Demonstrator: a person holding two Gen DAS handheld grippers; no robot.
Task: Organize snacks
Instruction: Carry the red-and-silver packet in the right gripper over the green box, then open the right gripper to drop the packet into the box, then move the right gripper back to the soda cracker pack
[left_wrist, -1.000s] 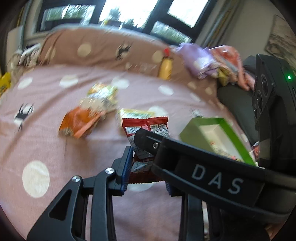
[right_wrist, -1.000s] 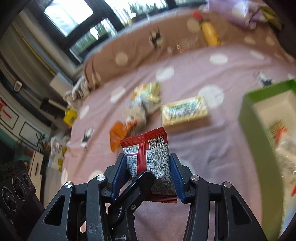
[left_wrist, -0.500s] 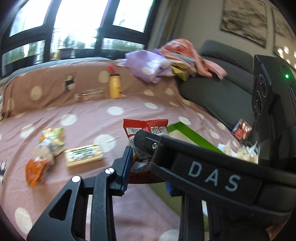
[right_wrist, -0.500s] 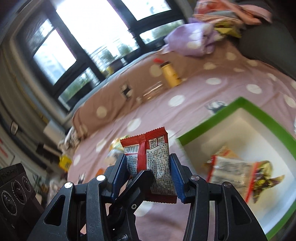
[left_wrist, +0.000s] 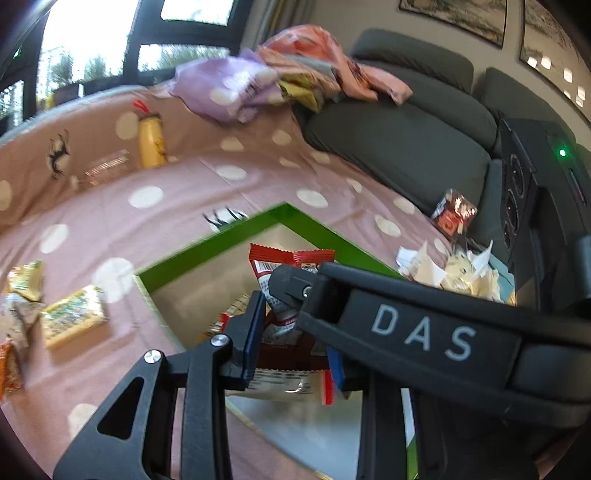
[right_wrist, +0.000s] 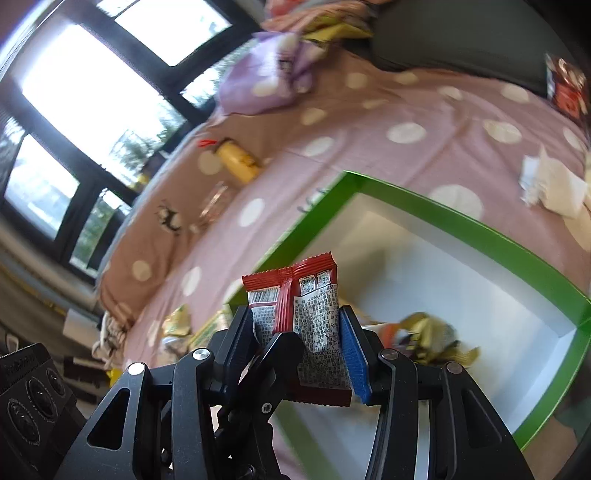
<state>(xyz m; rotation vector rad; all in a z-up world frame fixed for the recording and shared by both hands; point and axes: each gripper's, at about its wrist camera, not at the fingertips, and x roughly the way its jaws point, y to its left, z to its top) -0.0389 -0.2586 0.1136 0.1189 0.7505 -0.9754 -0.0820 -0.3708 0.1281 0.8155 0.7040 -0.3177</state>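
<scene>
Both grippers, right gripper (right_wrist: 297, 345) and left gripper (left_wrist: 295, 339), pinch 1 red snack packet (right_wrist: 306, 317) between their fingers above the green-rimmed box (right_wrist: 461, 225); best lowered inside the rim before spreading, clear of snacks already inside.

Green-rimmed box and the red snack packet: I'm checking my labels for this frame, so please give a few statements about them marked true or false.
1. The red snack packet is clamped between the blue-padded fingers of the right gripper. True.
2. The green-rimmed white box is empty. False: several wrapped snacks already lie inside it.
3. The held packet hangs over the box. True.
4. The yellow bottle with a red cap stands inside the box. False: it is on the pink polka-dot cover, well beyond the box.
5. The gold-wrapped rectangular snack lies outside the box. True.
</scene>
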